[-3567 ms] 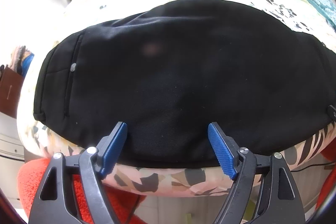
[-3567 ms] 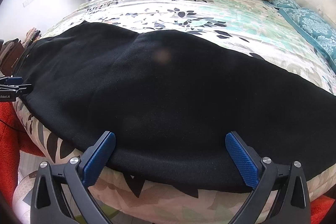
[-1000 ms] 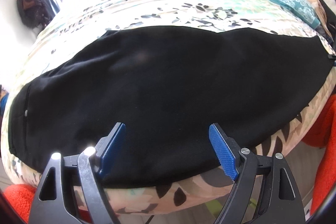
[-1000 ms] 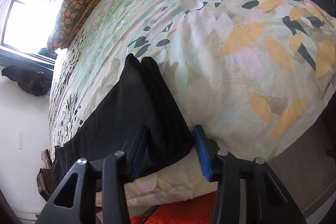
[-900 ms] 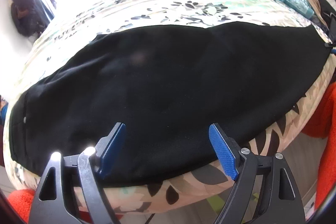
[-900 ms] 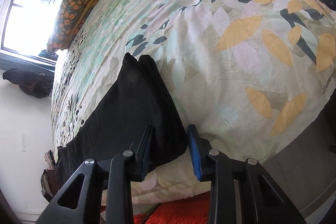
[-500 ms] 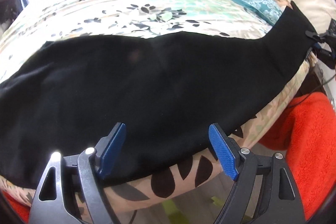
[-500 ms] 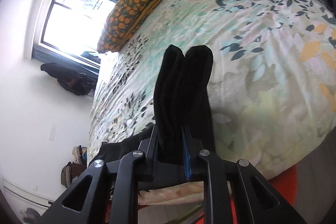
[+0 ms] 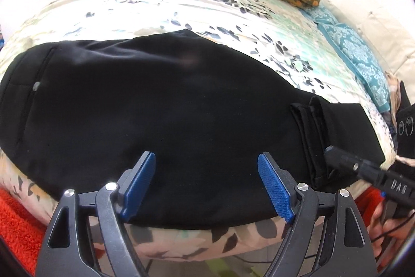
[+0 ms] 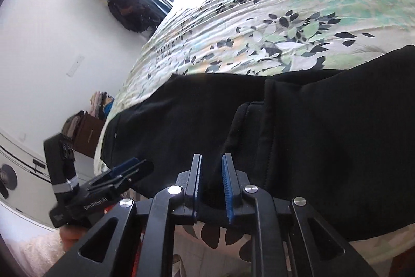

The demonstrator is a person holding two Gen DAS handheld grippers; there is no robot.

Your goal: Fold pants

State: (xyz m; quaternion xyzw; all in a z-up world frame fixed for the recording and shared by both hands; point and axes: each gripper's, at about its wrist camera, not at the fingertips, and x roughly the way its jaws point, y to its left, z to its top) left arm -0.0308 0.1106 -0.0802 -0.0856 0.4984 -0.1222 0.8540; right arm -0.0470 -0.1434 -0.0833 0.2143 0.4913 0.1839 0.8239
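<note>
Left wrist view: black pants point(image 9: 160, 105) lie flat along the near edge of the bed point(image 9: 233, 25), waistband and a small pocket button toward the left of the picture, legs running to the right. The leg ends point(image 9: 313, 136) are doubled back over the legs, lying as a thick stacked fold near the right side of the garment. The left gripper point(image 9: 207, 183) hovers over the near hem of the pants with its blue pads spread wide and nothing between them; it holds no cloth. The right gripper point(image 9: 345, 162) comes in from the right of this view, its tip at the folded leg ends. Right wrist view: the right gripper point(image 10: 211, 179) has its jaws drawn close together, having opened a touch after pinching in; dark cloth of the leg ends point(image 10: 249, 126) sits in the narrow gap, and the pads appear to clamp it, though whether they press firmly cannot be told for sure. The left gripper point(image 10: 129, 168) shows at lower left, beside the waist end. Judged progress: the pants look already halved lengthwise, one leg on the other, and the first crosswise fold is under way, cuffs brought part of the way toward the waist. Left to do, by this reading: carry the cuffs on to the waistband, release, smooth, and perhaps fold once more.
</note>
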